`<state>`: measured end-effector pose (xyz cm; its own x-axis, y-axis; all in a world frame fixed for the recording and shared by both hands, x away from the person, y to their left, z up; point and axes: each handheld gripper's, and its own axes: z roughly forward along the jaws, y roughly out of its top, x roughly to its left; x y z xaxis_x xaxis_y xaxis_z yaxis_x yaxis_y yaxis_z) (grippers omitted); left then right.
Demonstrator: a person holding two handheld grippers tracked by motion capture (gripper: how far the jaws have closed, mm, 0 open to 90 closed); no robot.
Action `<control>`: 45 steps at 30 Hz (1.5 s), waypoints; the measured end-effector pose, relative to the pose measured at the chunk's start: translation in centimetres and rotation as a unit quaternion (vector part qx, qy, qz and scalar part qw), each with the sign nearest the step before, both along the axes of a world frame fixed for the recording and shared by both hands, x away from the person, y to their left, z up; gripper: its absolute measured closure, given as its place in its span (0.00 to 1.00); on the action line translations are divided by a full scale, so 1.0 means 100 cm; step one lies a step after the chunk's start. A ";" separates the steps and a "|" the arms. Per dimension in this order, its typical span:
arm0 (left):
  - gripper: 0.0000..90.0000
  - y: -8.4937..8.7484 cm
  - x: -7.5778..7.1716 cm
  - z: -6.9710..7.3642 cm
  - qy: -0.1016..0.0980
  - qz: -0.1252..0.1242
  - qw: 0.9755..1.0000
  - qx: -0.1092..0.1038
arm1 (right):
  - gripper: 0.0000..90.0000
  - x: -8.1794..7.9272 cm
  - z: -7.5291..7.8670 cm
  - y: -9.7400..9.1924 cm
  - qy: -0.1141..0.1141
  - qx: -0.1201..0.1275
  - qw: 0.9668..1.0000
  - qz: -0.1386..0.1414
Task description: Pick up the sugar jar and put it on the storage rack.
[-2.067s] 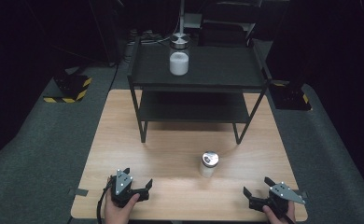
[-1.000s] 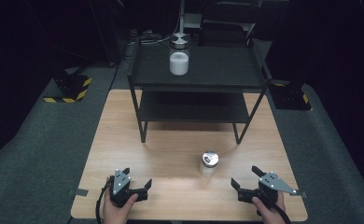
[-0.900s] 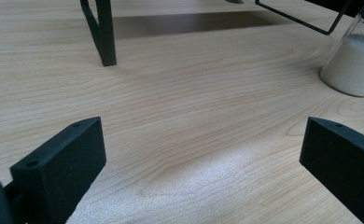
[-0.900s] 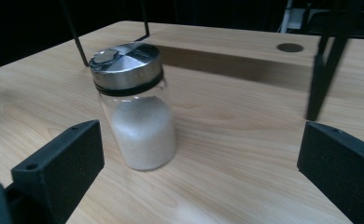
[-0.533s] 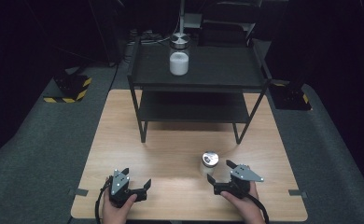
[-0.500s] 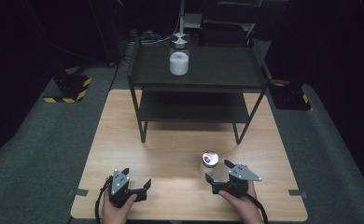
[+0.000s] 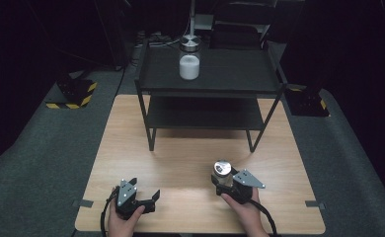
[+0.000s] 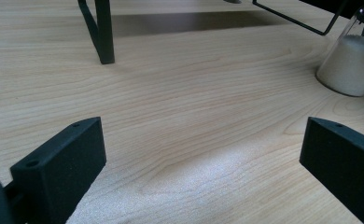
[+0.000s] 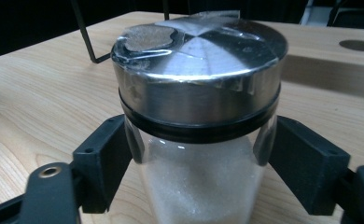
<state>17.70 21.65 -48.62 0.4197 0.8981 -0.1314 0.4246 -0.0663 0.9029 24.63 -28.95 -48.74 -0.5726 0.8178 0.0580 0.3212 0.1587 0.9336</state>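
Right gripper view has the small glass jar (image 9: 199, 140) of white powder, steel-lidded, standing on the pale wooden table (image 7: 180, 163) between the right gripper's (image 7: 229, 181) spread jaws. Closing high near the lid could tip it. Left gripper (image 7: 142, 199) rests agape.

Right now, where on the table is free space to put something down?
Bare wood lies between the left gripper and the rack, across the table's left half. It is crowded at front right, where the right gripper brackets the jar.
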 end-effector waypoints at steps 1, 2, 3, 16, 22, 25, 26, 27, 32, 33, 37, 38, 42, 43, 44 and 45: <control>0.01 0.000 0.000 0.000 0.000 0.000 1.000 0.000 | 0.32 0.000 0.000 0.000 0.000 0.000 1.000 0.001; 0.01 0.000 0.000 0.000 0.000 0.000 1.000 -0.001 | 0.32 0.000 0.000 0.000 -0.002 -0.001 1.000 0.002; 0.01 0.000 0.000 0.000 0.000 0.001 1.000 -0.001 | 0.33 -0.001 0.000 0.001 -0.004 -0.004 1.000 0.001; 0.01 0.000 0.000 0.000 0.000 0.000 1.000 0.000 | 0.34 -0.008 0.003 0.003 -0.019 -0.025 0.999 -0.008; 0.01 0.000 0.000 0.000 -0.001 -0.002 1.000 0.001 | 0.34 -0.013 0.009 -0.006 -0.032 -0.023 0.999 -0.021; 0.01 0.000 0.000 0.000 -0.001 -0.002 1.000 0.001 | 0.34 -0.016 0.013 -0.011 -0.038 -0.022 0.999 -0.029; 0.01 -0.001 0.000 0.000 -0.001 -0.001 1.000 0.002 | 0.34 -0.017 0.016 -0.014 -0.041 -0.021 0.998 -0.033; 0.01 -0.002 0.000 0.000 -0.001 -0.002 1.000 0.005 | 0.34 -0.018 0.017 -0.016 -0.045 -0.021 0.998 -0.036; 0.01 -0.007 0.001 0.004 0.005 -0.003 1.000 0.021 | 0.34 -0.024 0.028 -0.024 -0.052 -0.016 0.997 -0.051; 0.01 -0.008 0.001 0.004 0.004 -0.005 1.000 0.024 | 0.34 -0.025 0.031 -0.025 -0.053 -0.015 0.997 -0.053; 0.01 -0.008 0.001 0.005 0.006 -0.005 1.000 0.026 | 0.34 -0.028 0.040 -0.030 -0.061 -0.014 0.996 -0.064; 0.01 -0.008 0.001 0.005 0.007 -0.005 1.000 0.024 | 0.34 -0.029 0.044 -0.031 -0.062 -0.012 0.996 -0.066; 0.01 -0.007 0.001 0.004 0.007 -0.004 1.000 0.021 | 0.34 -0.032 0.053 -0.035 -0.072 -0.002 0.995 -0.071; 0.01 -0.007 0.001 0.004 0.007 -0.004 1.000 0.021 | 0.34 -0.032 0.056 -0.036 -0.073 0.001 0.995 -0.071; 0.01 -0.007 0.001 0.004 0.007 -0.004 1.000 0.021 | 0.34 -0.033 0.059 -0.036 -0.075 0.002 0.995 -0.073; 0.01 -0.007 0.001 0.004 0.007 -0.004 1.000 0.021 | 0.34 -0.033 0.062 -0.036 -0.078 0.002 0.994 -0.073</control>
<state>17.82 20.94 -48.19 0.4257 0.8994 -0.0995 0.4367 -0.1079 0.8931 21.31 -32.55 -42.54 -0.4500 0.8928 -0.0184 0.1917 0.1167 0.9745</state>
